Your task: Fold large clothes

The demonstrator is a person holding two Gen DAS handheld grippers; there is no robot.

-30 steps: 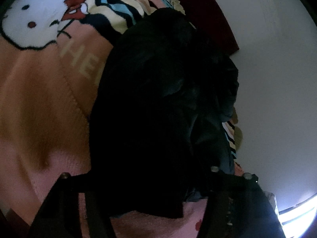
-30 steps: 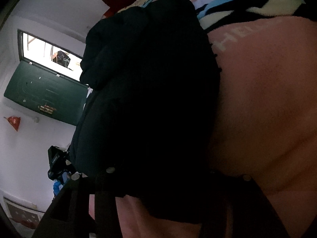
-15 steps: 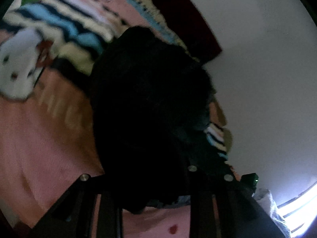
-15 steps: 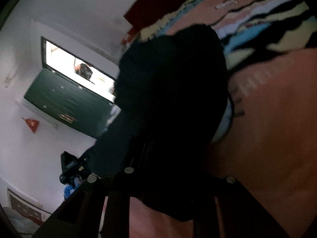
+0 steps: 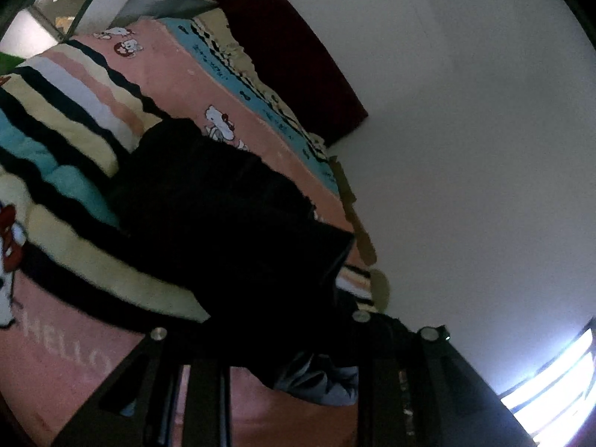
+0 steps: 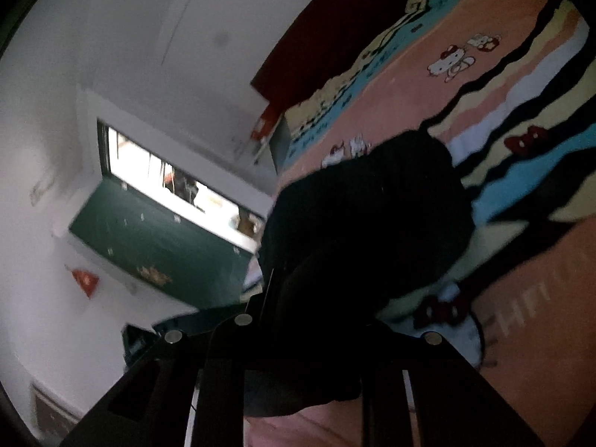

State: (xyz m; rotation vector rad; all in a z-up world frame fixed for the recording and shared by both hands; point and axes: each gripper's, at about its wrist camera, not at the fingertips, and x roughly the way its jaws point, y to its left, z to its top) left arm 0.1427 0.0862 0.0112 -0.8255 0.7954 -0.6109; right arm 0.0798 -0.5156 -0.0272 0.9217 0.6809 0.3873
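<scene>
Left wrist view: the left gripper [image 5: 290, 380] points along a bed; its jaws have just been closing and now stand narrow, pinching the near edge of a black garment [image 5: 238, 231].
Garment from the left: it stretches ahead of the fingers, its far end resting on a pink cartoon blanket [image 5: 67, 357]; grey lining shows just beside the right finger.
Right wrist view: the right gripper [image 6: 305, 383] has also just been closing; it is nearly closed on the garment [image 6: 372, 216].
Garment from the right: it bunches straight ahead, lifted at the near edge.
Background: a bright window [image 6: 178, 182] to the left; a white wall [image 5: 465, 130] to the right.
</scene>
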